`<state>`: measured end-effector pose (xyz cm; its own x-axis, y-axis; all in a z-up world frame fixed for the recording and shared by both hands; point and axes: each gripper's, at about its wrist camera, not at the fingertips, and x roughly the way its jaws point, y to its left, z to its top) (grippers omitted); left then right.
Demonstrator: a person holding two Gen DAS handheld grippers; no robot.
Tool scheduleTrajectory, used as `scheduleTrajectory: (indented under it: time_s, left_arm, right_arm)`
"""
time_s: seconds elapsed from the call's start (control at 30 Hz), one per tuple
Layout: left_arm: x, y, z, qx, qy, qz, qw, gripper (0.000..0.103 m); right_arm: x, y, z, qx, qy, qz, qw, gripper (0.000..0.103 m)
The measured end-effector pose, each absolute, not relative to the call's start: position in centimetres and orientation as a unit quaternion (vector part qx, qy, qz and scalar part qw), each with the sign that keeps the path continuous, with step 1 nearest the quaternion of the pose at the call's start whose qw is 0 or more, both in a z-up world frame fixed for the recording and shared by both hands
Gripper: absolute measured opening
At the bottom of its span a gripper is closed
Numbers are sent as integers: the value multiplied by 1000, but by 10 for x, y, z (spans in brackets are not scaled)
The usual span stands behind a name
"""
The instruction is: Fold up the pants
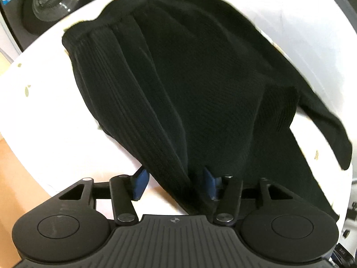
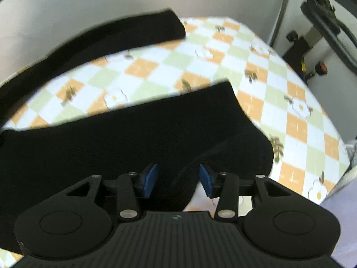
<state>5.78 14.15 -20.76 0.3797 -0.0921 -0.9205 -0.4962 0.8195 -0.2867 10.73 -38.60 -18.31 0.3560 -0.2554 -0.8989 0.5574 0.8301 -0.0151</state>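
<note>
Black ribbed pants (image 1: 189,78) lie spread over the table (image 1: 44,122), waistband at the far left. My left gripper (image 1: 175,184) stands open above the near edge; a bunched ridge of fabric runs between its blue pads, close to the right one. In the right wrist view one pant leg (image 2: 133,138) lies across the checked tablecloth (image 2: 223,62), and the other leg (image 2: 111,38) stretches along the far edge. My right gripper (image 2: 178,179) is open over the near leg's end, with a raised fold of cloth between its pads, not pinched.
A front-loading washing machine (image 1: 51,2) stands beyond the table at the upper left. A black metal stand with knobs (image 2: 316,44) sits off the table's right side. A pale wall (image 2: 89,0) backs the table. The table's rounded edge (image 2: 330,178) drops off at the right.
</note>
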Motion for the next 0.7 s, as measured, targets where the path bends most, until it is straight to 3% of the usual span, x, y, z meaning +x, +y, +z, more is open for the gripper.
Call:
scheduleTrajectory:
  time_s: [0.33, 0.7]
  left_arm:
    - [74, 131, -136, -241, 444, 132, 853, 56]
    - [167, 92, -68, -181, 342, 127, 913, 54]
  right_arm:
    - [151, -393, -145, 150, 432, -212, 864, 48]
    - [237, -438, -119, 181, 364, -162, 899, 48]
